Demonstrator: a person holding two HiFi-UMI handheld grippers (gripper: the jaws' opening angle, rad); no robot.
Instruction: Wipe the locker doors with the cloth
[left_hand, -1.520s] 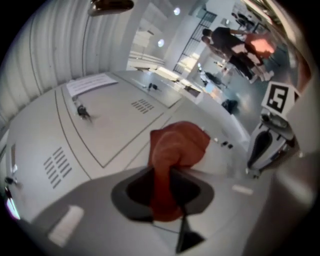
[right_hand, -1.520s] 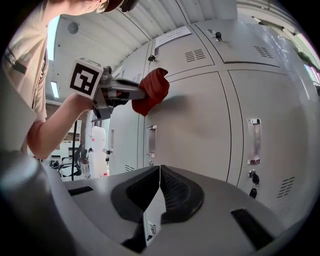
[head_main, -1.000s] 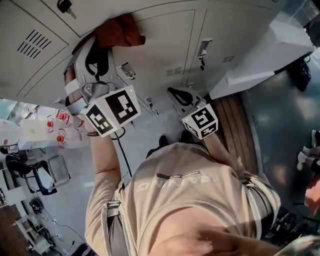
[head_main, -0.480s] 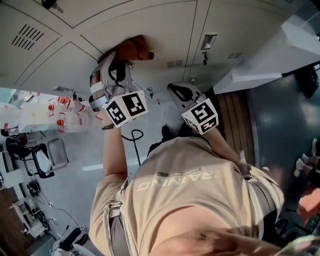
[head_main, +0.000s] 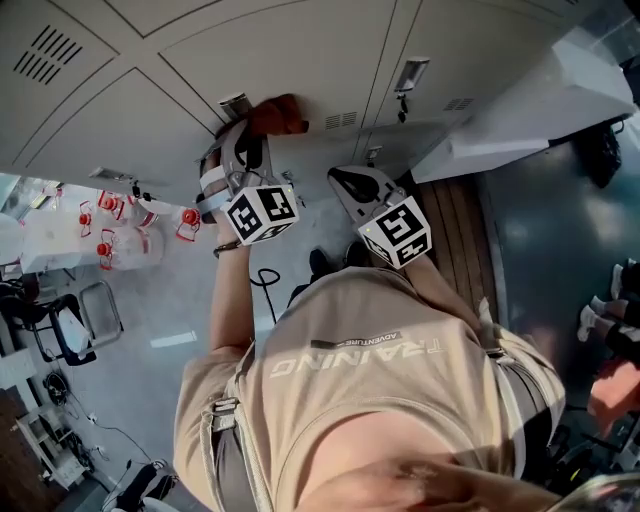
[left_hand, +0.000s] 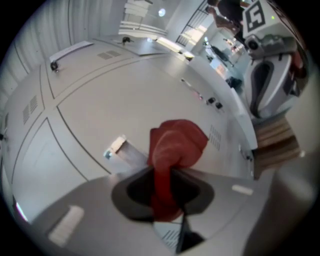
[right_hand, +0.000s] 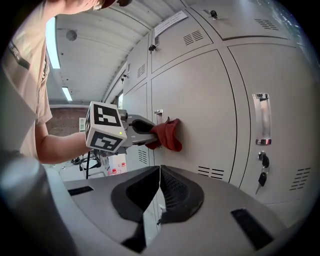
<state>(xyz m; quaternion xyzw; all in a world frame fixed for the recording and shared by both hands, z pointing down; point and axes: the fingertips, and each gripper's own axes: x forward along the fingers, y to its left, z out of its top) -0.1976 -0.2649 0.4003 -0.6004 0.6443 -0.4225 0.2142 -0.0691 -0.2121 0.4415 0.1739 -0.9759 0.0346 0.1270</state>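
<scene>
Between the jaws of the left gripper (left_hand: 162, 172) a narrow neck of the red cloth (left_hand: 177, 142) was pinched tight, the jaws closed down to little more than its thickness. Just past the tips the cloth bunched into a soft wad pressed against the pale locker door (left_hand: 100, 95), with a small metal handle (left_hand: 116, 146) just left of the jaws. The cloth looked light, limp and slightly grippy, so it would probably fold and drag rather than glide. A hold on its gathered middle, as here, should keep a pad ahead of the jaws and the hard tips off the paint. The right gripper (right_hand: 159, 170) had its jaws together on nothing, held off the doors, with a door pull (right_hand: 262, 125) and hanging keys (right_hand: 260, 179) farther ahead to the right.
</scene>
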